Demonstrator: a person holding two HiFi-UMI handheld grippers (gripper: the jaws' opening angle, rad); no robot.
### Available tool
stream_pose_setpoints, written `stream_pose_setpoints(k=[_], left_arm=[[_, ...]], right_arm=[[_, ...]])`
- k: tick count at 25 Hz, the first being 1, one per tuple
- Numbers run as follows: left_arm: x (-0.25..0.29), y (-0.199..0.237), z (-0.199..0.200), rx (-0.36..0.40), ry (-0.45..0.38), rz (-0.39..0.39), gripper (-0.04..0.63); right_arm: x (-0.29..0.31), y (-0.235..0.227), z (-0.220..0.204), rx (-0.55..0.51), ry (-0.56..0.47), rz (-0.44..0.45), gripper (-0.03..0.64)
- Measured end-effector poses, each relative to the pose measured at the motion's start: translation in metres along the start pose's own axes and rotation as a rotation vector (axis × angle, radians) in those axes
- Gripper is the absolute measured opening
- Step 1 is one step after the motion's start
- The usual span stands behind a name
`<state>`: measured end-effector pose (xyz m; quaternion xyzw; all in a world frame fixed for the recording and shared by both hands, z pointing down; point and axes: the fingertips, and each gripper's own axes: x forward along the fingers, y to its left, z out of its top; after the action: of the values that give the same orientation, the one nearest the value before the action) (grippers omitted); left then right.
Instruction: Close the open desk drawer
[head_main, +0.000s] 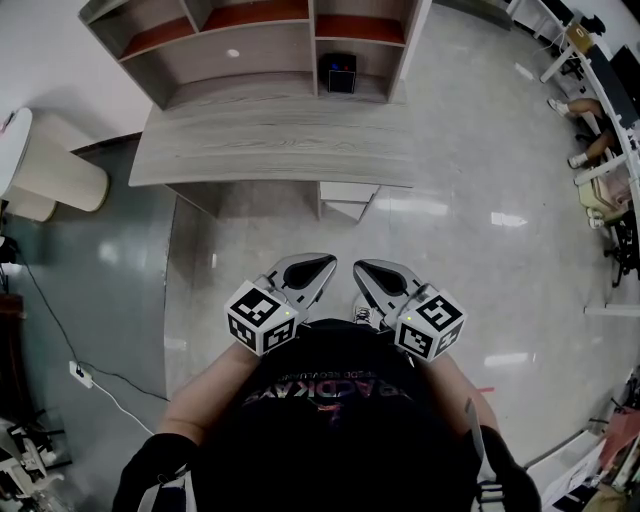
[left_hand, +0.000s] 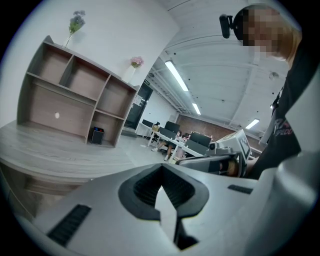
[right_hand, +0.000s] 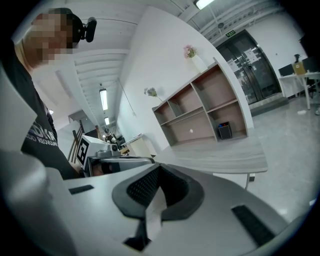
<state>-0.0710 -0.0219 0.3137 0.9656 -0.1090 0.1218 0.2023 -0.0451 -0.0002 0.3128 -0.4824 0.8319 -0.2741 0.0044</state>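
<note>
Under the pale grey wood-grain table (head_main: 260, 150) a white box-shaped drawer (head_main: 348, 200) juts out, well ahead of my left gripper (head_main: 322, 266) and right gripper (head_main: 368, 270), jaws pressed together, empty; I'd push its face squarely.

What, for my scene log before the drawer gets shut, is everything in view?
desk: one, grey wood, ahead of the person
shelf: one, grey and brown, on the desk's back
box: one, black, shelf's lower right compartment
flowers: two stems, one greyish, one pink, on top of the shelf
drawer: one, white, juts out under the desk's front edge
cylinder: one, beige, on the floor left of the desk
cable: one, white plug, on the floor at left
seated people: at least one, far right
left gripper: one, grey, shut, empty
right gripper: one, grey, shut, empty
</note>
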Motion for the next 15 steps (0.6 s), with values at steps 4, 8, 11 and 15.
stream_pose_setpoints(k=[4,8,11,15], left_arm=[[0.0019,0.0001,0.002,0.003,-0.001,-0.005,0.011],[0.0038,-0.0011,0.0023,0.005,0.005,-0.009,0.009],[0.0051,-0.0001,0.0015,0.01,0.01,-0.012,0.011],[0.0053,0.0019,0.001,0.009,0.014,-0.012,0.009]], right_arm=[[-0.0012,-0.0009,0.0012,-0.002,-0.004,-0.007,0.017],[-0.0033,-0.0019,0.0016,0.0,-0.008,-0.013,0.017],[-0.003,-0.0044,0.0011,0.004,-0.012,-0.019,0.017],[-0.0012,-0.005,0.0008,0.008,-0.01,-0.022,0.017]])
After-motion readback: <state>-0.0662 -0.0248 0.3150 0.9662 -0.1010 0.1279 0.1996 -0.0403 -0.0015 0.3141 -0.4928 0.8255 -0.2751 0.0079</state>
